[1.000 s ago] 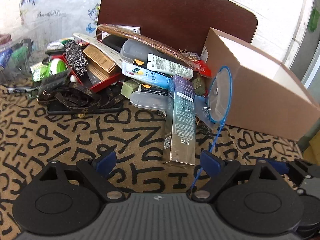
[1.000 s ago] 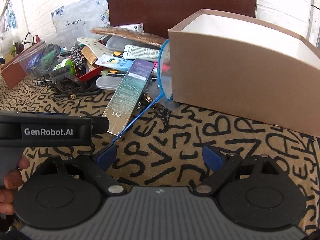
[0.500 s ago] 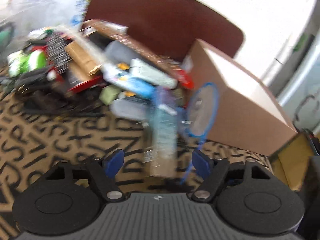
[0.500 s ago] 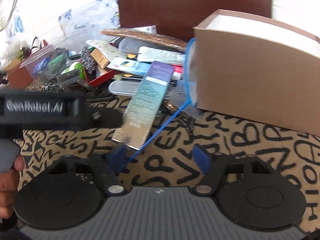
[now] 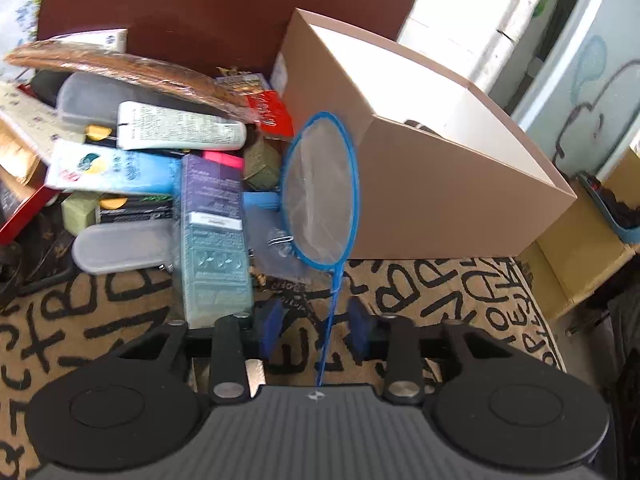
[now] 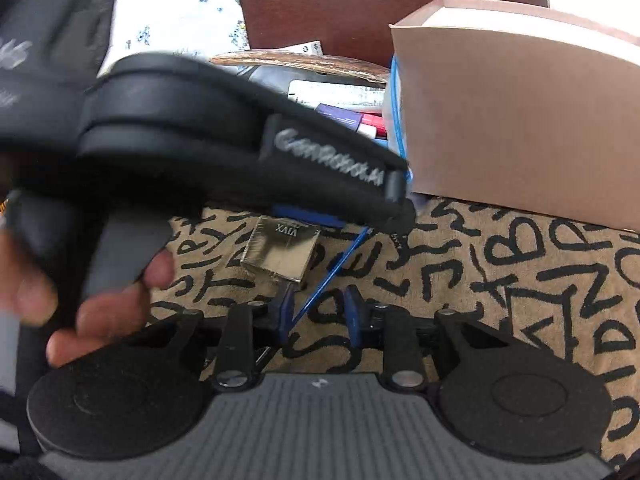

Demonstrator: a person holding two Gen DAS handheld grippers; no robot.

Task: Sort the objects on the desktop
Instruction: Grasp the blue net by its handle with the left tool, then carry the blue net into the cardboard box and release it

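Observation:
A small blue hand net (image 5: 322, 188) leans against the tan cardboard box (image 5: 432, 196); its thin blue handle (image 5: 329, 320) runs down between the fingers of my left gripper (image 5: 314, 326). The jaws stand partly open on either side of the handle, not touching it. A long VIVX carton (image 5: 214, 236) lies just left of the net, atop a pile of tubes and cases. In the right wrist view the left gripper's body (image 6: 224, 148) fills the left side. My right gripper (image 6: 318, 316) is partly open, with the net handle's end (image 6: 332, 272) by its left finger.
The pile holds a white tube (image 5: 180, 128), a blue tube (image 5: 116, 172), a grey case (image 5: 124, 244) and a brown wrapped strip (image 5: 120, 68). A dark chair back (image 5: 224, 8) stands behind. The letter-print cloth (image 5: 440, 292) ends at the right, with a yellow box (image 5: 580, 256) below.
Both grippers have moved forward and to the right, towards the net, and both jaws have narrowed. The left gripper's fingers now straddle the net's handle; its body has swung across the right wrist view.

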